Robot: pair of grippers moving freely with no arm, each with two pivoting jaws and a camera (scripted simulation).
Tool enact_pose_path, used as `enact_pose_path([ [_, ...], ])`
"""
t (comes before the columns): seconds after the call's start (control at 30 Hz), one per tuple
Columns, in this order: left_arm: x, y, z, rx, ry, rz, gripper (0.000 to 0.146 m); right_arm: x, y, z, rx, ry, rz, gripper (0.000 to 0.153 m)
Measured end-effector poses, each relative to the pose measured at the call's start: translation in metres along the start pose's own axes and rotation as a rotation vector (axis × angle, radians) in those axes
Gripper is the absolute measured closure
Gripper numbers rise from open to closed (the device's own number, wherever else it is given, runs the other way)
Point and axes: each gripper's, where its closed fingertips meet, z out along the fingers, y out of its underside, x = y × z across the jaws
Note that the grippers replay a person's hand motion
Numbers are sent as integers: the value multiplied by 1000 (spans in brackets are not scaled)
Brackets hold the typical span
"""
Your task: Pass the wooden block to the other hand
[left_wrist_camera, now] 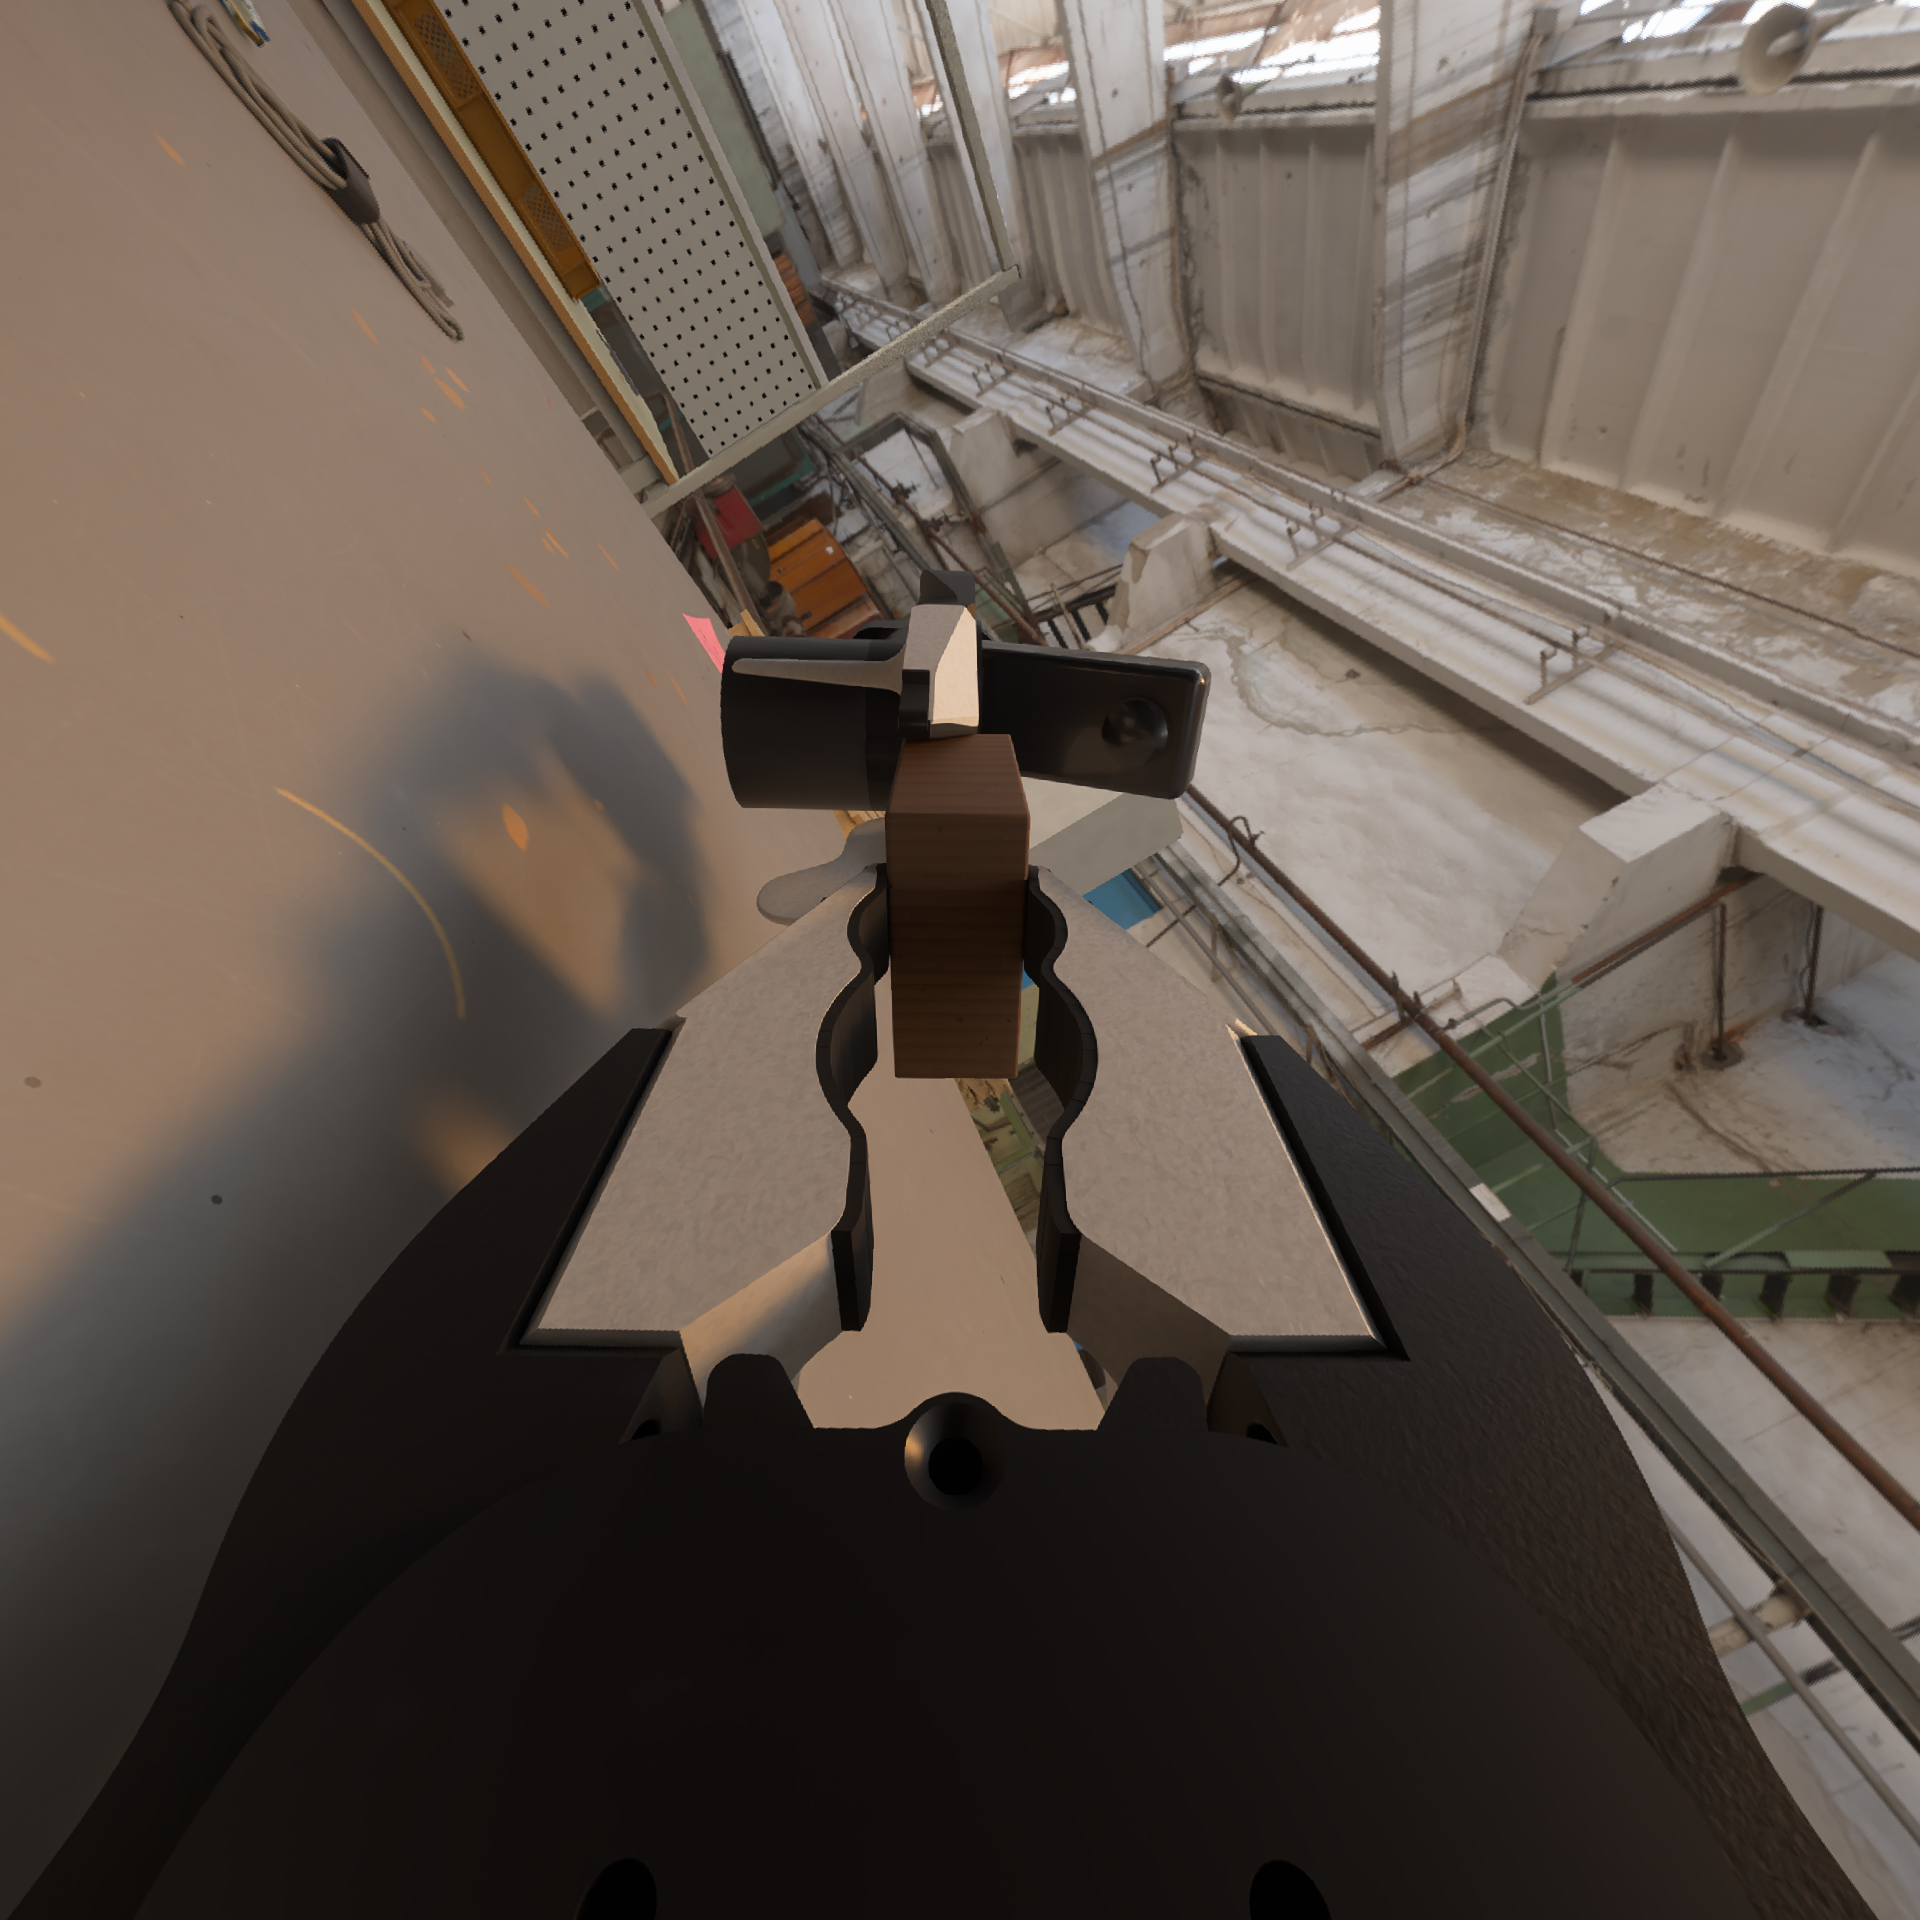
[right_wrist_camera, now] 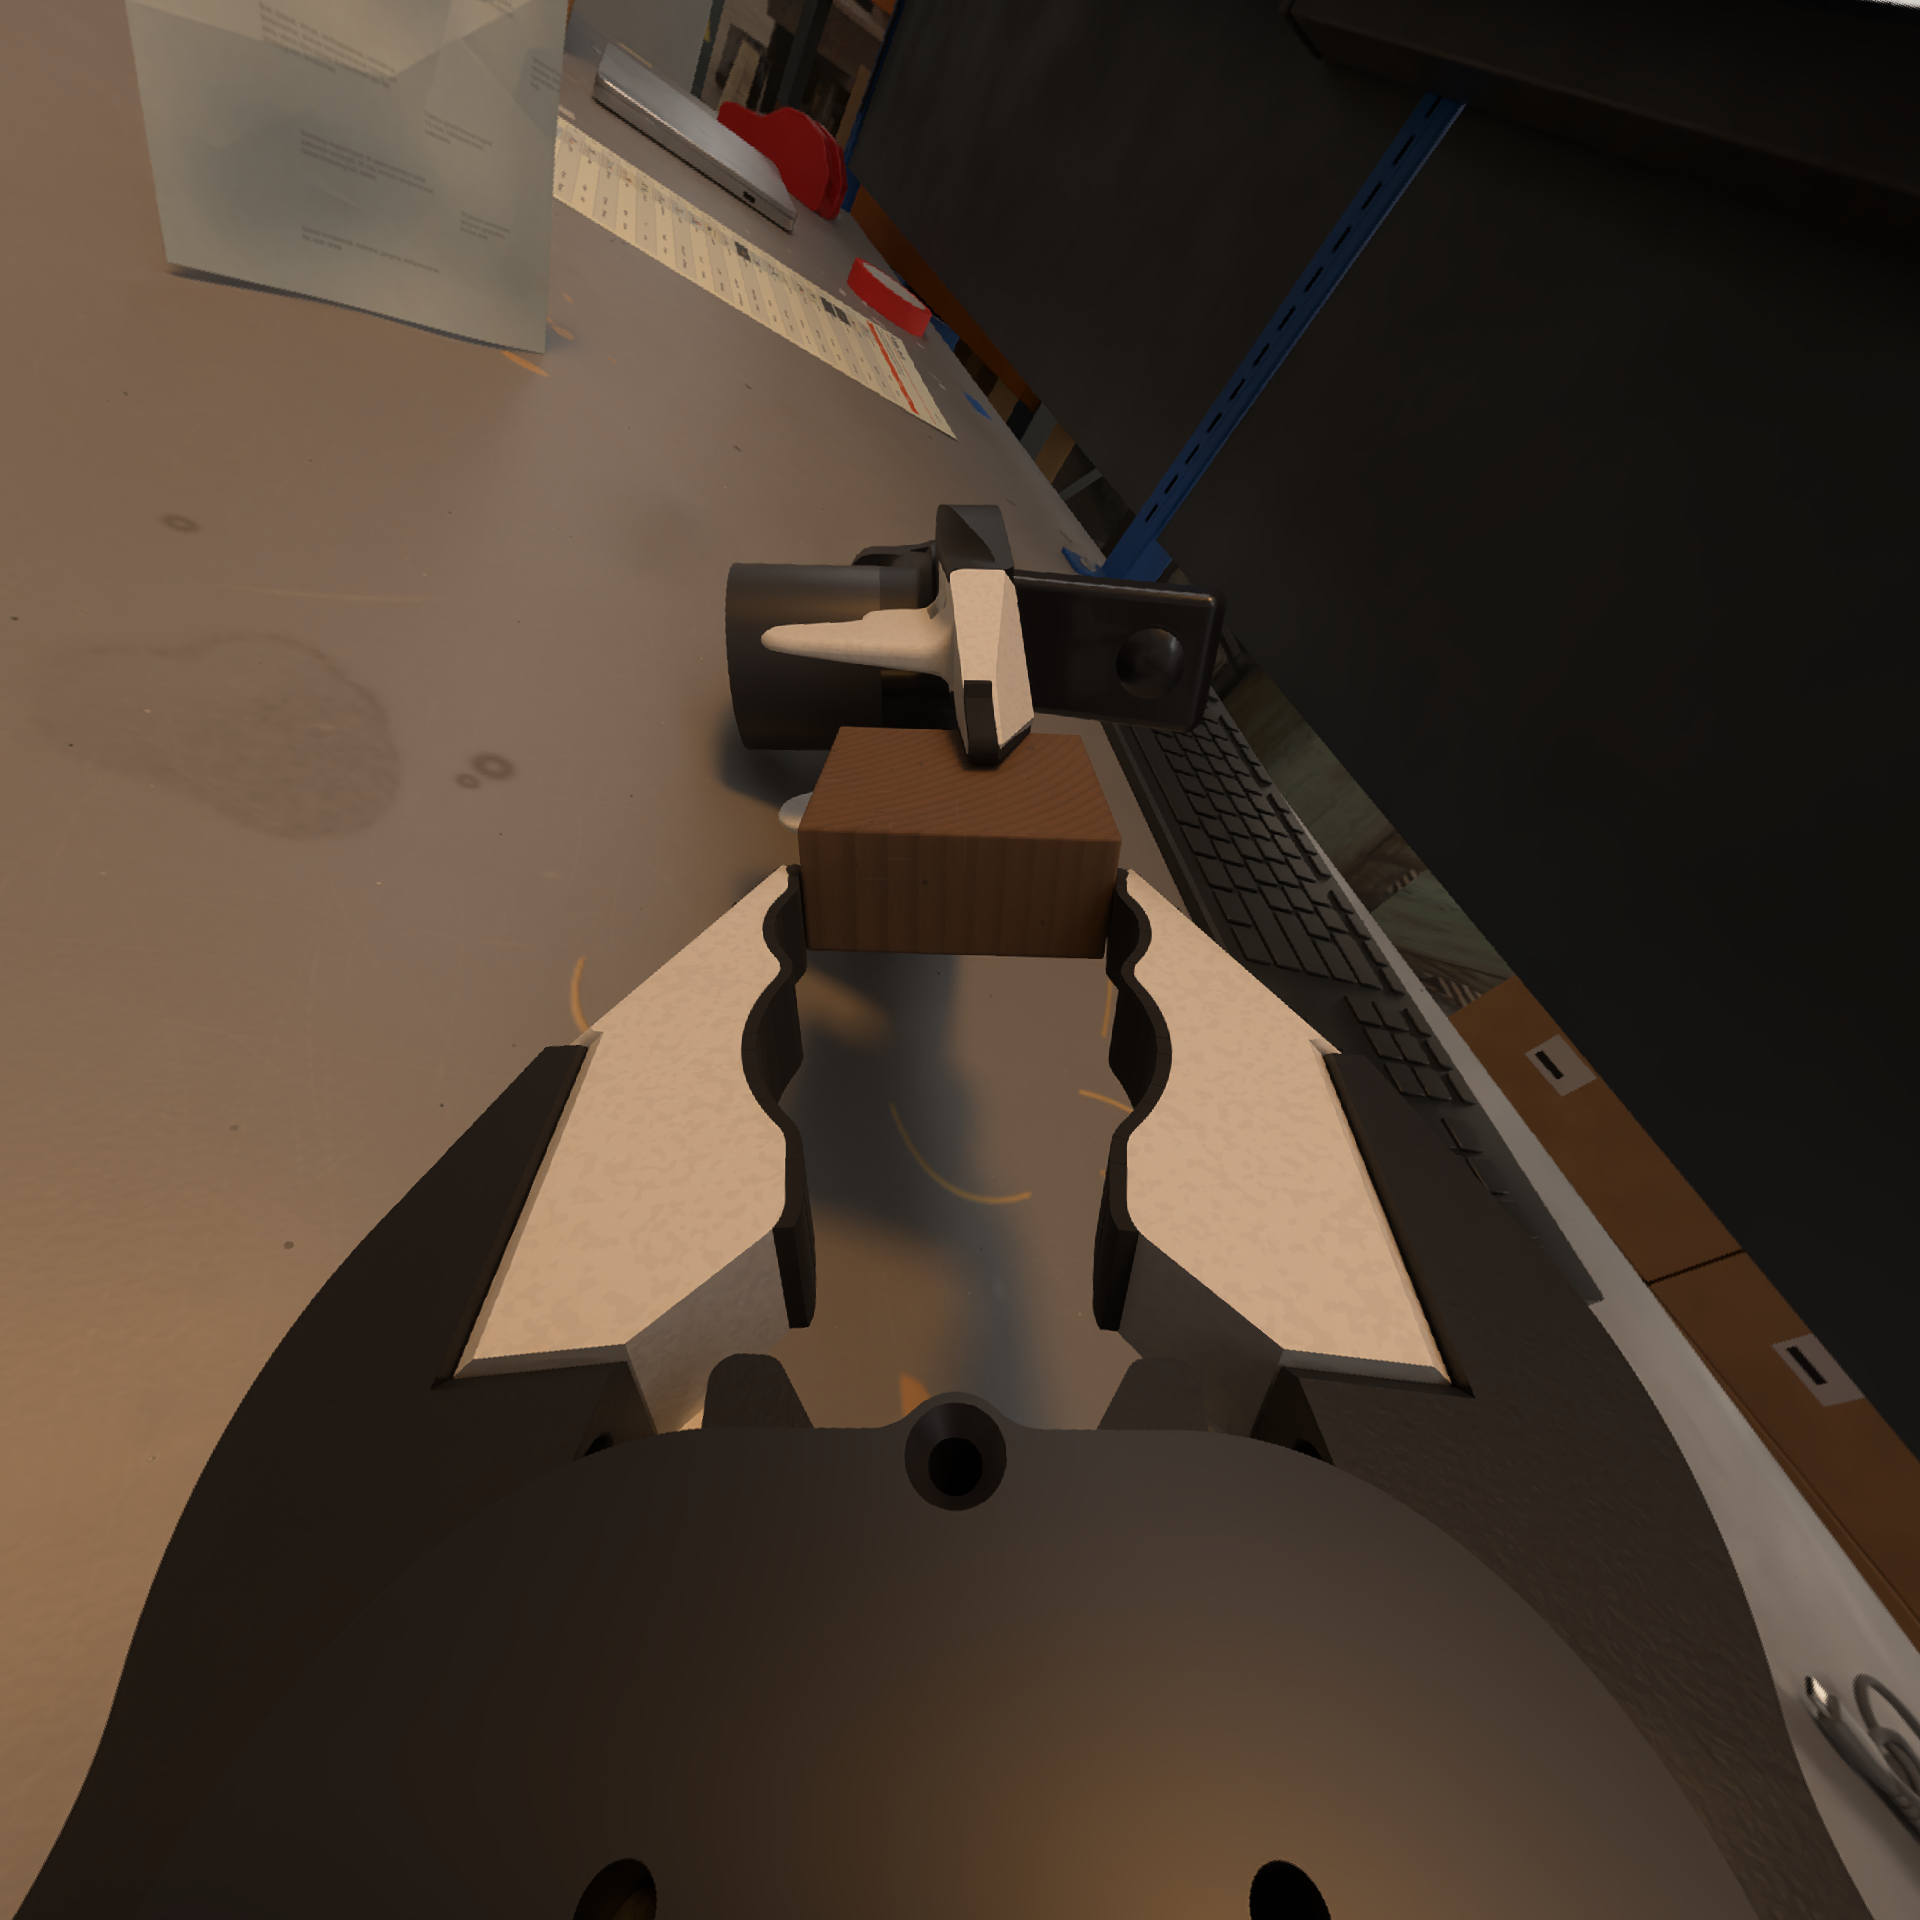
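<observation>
Gripping from both ends, the wooden block (left_wrist_camera: 956,914) is being held above the table (left_wrist_camera: 208,727) by two grippers at once. In the left wrist view the left gripper (left_wrist_camera: 956,904) is being shown clamped narrowly on the block's slim sides, its dark pads (left_wrist_camera: 871,935) pressed flat against the wood, while the right gripper (left_wrist_camera: 951,686) is being seen beyond, one pale finger lying against the block's far end.

In the right wrist view the right gripper (right_wrist_camera: 956,914) is being shown spread wider, closed across the block's (right_wrist_camera: 956,883) broad face, with the left gripper (right_wrist_camera: 987,665) reaching in from the far side, its pale finger set against the block's top face.

Printed matter is being caught only by the right wrist view: a folded leaflet (right_wrist_camera: 353,166) and a long chart-like sheet (right_wrist_camera: 748,270) are lying on the table (right_wrist_camera: 260,623), their print too small to be made out. That view is also taking in a dark keyboard (right_wrist_camera: 1278,883), a red roll of tape (right_wrist_camera: 888,296), a closed laptop (right_wrist_camera: 691,156) and brown boxes (right_wrist_camera: 1621,1184) carrying small labels.

The left wrist view alone is taking in a white pegboard (left_wrist_camera: 644,208), a coiled rope (left_wrist_camera: 312,177) and the tall concrete hall (left_wrist_camera: 1455,312) behind.
</observation>
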Motion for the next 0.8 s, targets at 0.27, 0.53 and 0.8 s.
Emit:
enact_pose_path([
  [0.27,-10,-10,-4,77,-95,71,78,7,7,0,-40,41,18,94],
  [0.53,-44,-25,-14,148,-488,291,48,38,52,-6,-418,292,5,94],
  [0.8,-56,-23,-8,52,-780,522,48,36,65,-2,-660,369,-246,94],
])
